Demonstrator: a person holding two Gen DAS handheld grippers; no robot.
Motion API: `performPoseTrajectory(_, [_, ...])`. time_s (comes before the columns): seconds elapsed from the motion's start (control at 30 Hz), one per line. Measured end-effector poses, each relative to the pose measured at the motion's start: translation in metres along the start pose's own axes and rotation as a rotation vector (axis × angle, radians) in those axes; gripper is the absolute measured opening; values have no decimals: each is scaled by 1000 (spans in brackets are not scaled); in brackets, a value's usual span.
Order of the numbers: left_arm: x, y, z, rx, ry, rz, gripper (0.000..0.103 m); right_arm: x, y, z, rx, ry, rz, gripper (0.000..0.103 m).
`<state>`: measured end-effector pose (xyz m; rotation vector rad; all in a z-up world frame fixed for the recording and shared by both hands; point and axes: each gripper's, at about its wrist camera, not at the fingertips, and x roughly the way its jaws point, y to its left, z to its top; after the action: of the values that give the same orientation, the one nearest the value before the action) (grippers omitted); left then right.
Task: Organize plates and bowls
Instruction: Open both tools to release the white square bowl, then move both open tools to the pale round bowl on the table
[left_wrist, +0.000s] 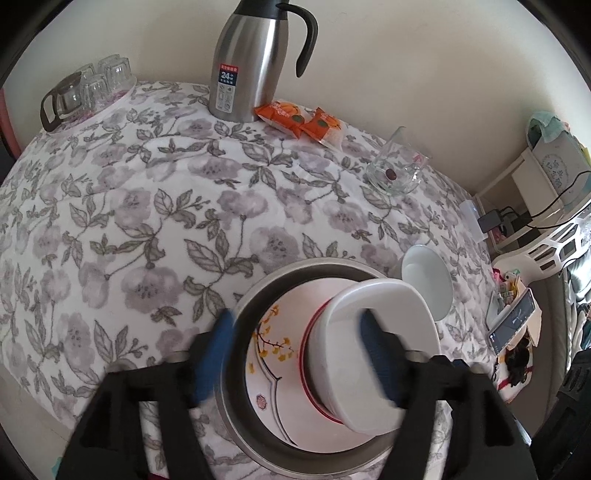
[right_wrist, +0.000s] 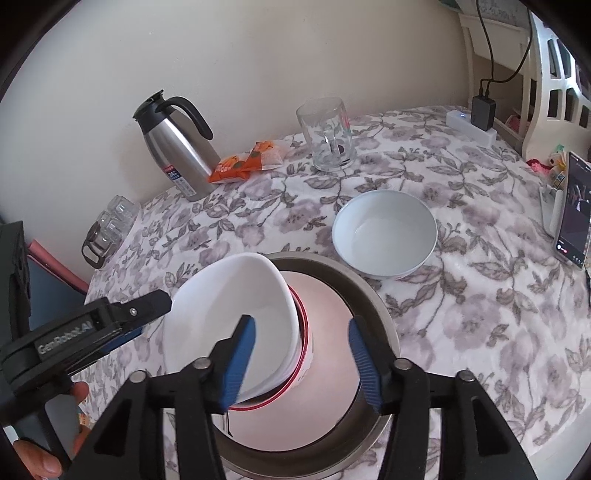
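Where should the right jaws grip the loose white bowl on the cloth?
Pinch the white bowl at its near rim, one jaw inside and one outside, coming from above. It sits upright, open and apart from the metal basin, and is probably too wide to span.

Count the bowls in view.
3: a tilted white bowl sitting in the red-rimmed bowl on the plate; a pale bowl alone on the tablecloth. More may be hidden.

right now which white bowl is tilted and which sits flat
The white bowl over the metal basin is tilted, leaning on a red-rimmed bowl. The other white bowl sits flat on the tablecloth.
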<state>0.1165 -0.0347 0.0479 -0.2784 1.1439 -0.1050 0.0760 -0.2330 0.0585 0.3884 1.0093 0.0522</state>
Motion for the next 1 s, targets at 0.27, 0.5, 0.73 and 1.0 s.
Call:
performPoseTrajectory(0.27, [2, 5, 2, -12, -9, 32, 80, 2, -1, 1, -9, -18, -41, 84])
performPoseTrajectory(0.5, [1, 11, 3, -32, -33, 56, 92, 0, -3, 1, -4, -43, -39, 102])
performPoseTrajectory(0.73, [-3, 14, 5, -20, -76, 103, 96, -4, -4, 2, -9, -79, -37, 103])
performPoseTrajectory(1.0, [-14, 13, 6, -19, -165, 104, 96, -13, -7, 6, -2, -139, -27, 103])
